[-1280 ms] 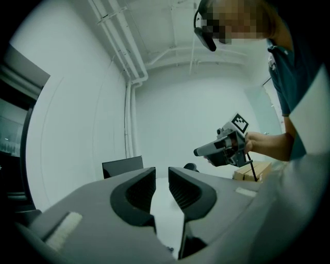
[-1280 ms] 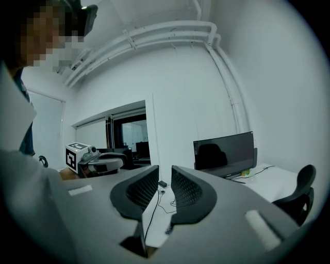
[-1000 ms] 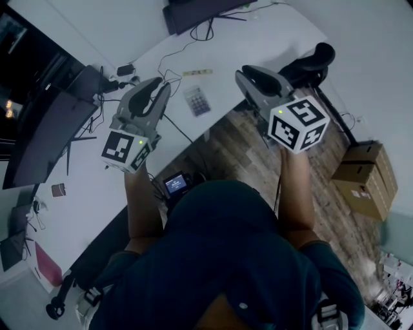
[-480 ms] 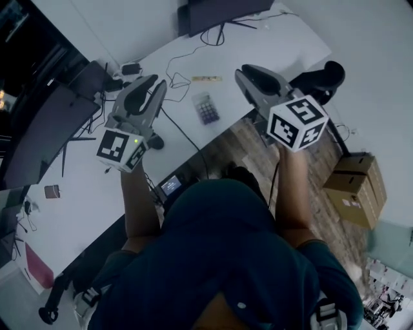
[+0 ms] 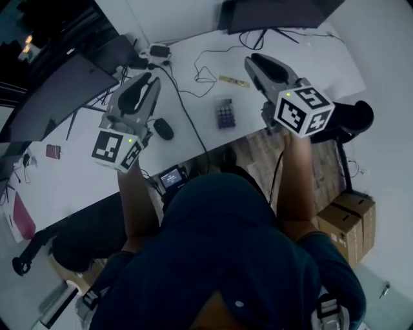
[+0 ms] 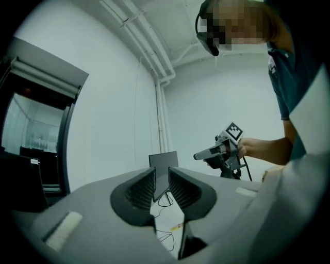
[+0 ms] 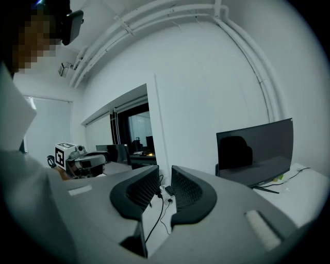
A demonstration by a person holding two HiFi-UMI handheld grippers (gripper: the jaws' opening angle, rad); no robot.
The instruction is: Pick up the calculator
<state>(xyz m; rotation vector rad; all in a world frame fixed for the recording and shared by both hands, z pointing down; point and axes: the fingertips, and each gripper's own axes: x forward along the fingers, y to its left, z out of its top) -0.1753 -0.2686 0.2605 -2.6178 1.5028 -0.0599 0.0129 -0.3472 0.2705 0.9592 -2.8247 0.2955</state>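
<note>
The calculator (image 5: 224, 113), small and grey with dark keys, lies flat on the white desk (image 5: 97, 187) close to its near edge. My left gripper (image 5: 153, 80) hovers over the desk to the calculator's left, jaws drawn together with nothing between them (image 6: 162, 170). My right gripper (image 5: 253, 61) hangs above and just right of the calculator, its jaws equally close and empty (image 7: 165, 169). The calculator shows in neither gripper view. Each gripper view catches the other gripper: the right gripper (image 6: 202, 154) and the left gripper (image 7: 95, 154).
A black mouse (image 5: 163, 129) and a cable (image 5: 187, 116) lie between left gripper and calculator. A yellow ruler (image 5: 233, 81) sits behind it. Monitors stand at the back (image 5: 277, 13) and left (image 5: 51, 103). An office chair (image 5: 352, 119) and cardboard boxes (image 5: 342, 222) stand to the right.
The head view has swung, so the desk now sits more level and the calculator appears further right. Both grippers stay raised over the desk with their jaws unchanged.
</note>
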